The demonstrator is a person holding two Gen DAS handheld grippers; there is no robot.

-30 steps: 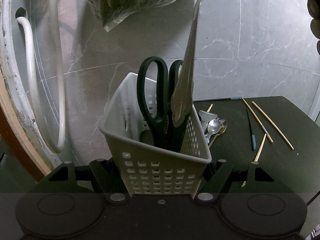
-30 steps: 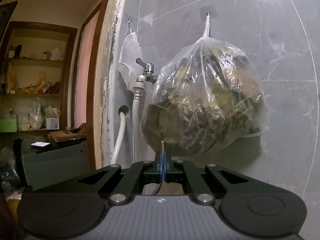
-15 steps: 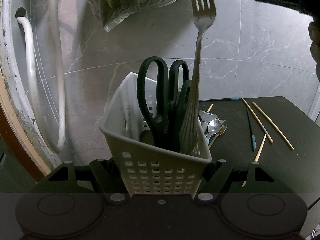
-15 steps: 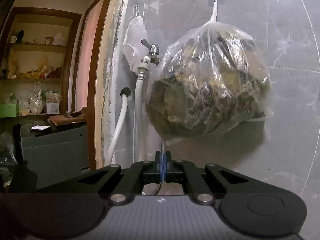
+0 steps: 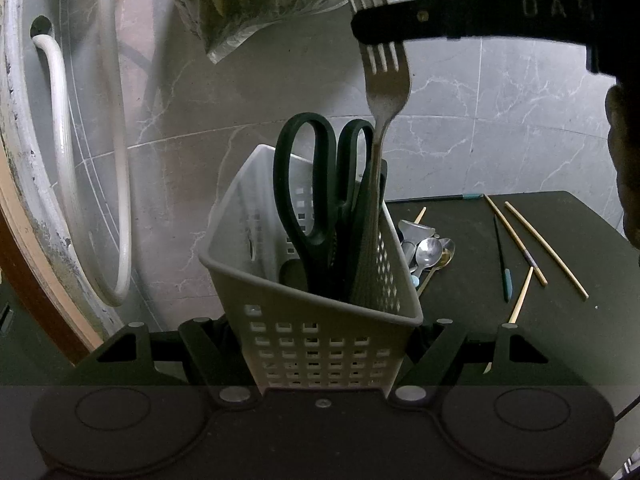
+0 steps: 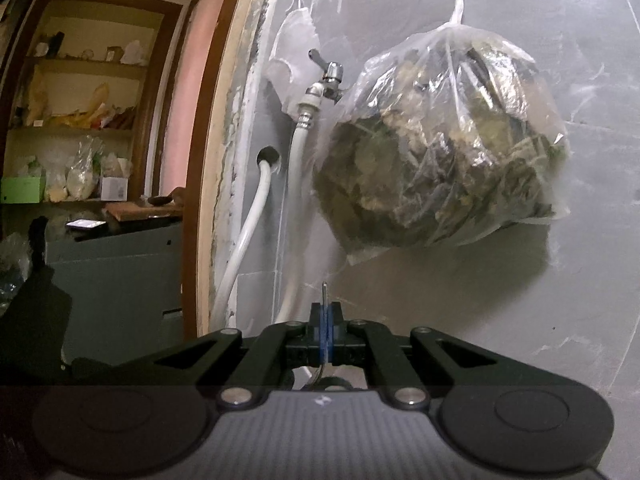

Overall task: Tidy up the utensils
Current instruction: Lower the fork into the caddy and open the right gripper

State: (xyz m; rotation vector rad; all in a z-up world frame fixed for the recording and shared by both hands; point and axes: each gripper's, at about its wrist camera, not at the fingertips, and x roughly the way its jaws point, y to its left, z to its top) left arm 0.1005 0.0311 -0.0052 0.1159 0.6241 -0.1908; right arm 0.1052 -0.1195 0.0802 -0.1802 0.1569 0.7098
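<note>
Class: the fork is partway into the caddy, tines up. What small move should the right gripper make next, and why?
Probably lower a little further, then open. The right gripper is shut on the fork at its tines, and the handle is already inside the caddy, beside the scissors. The left gripper clamps the caddy.

dark table (image 5: 560, 344): spoon pile (image 5: 430, 250) (by left edge), scattered chopsticks (image 5: 546, 250) right of it.

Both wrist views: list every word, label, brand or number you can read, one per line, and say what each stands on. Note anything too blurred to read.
"DA", then one or two more raised letters too dark to make out: moulded on the black right gripper arm, seen in the left wrist view.
Small white mark on the right gripper's grey body, in its own view: a logo, no readable letters.
Boxes on the shelf: too small and blurred to read.
</note>
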